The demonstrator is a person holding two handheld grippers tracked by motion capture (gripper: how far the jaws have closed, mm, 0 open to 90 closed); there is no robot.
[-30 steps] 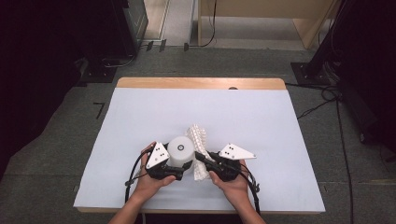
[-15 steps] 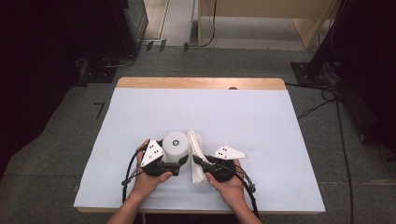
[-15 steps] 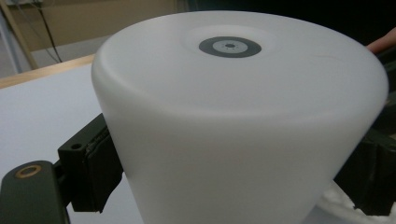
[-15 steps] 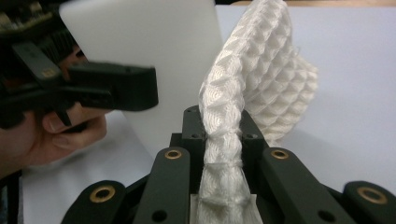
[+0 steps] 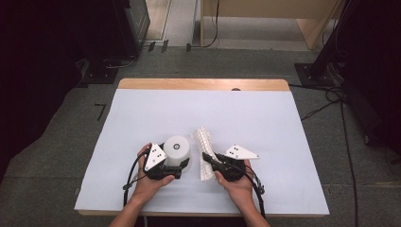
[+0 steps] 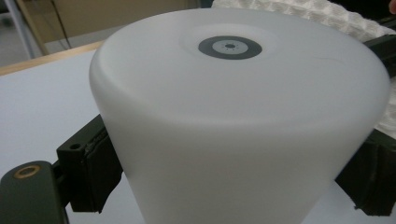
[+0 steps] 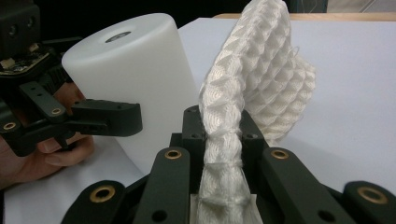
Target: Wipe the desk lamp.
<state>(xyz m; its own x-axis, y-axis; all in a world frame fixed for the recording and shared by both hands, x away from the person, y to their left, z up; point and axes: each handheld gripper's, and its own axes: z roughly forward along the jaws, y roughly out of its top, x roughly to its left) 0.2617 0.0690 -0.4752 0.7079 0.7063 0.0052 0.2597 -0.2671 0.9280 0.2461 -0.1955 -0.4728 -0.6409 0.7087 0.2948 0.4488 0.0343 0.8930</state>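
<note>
While overhead hides it, grey disc (image 6: 229, 47) tops cylinder (image 6: 238, 135)

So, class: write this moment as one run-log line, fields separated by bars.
left gripper: shut on white cylinder | right gripper: shut on white foam net | both beside each other on table

Standing on the desk (image 5: 283, 142) toward six o'clock: cylinder (image 5: 177, 150), clasped from seven o'clock by the left hand-held gripper (image 5: 182, 166). Just beside it at three o'clock, mesh sleeve (image 5: 204, 150), pinched from four o'clock in the right hand-held gripper (image 5: 208, 158).
</note>
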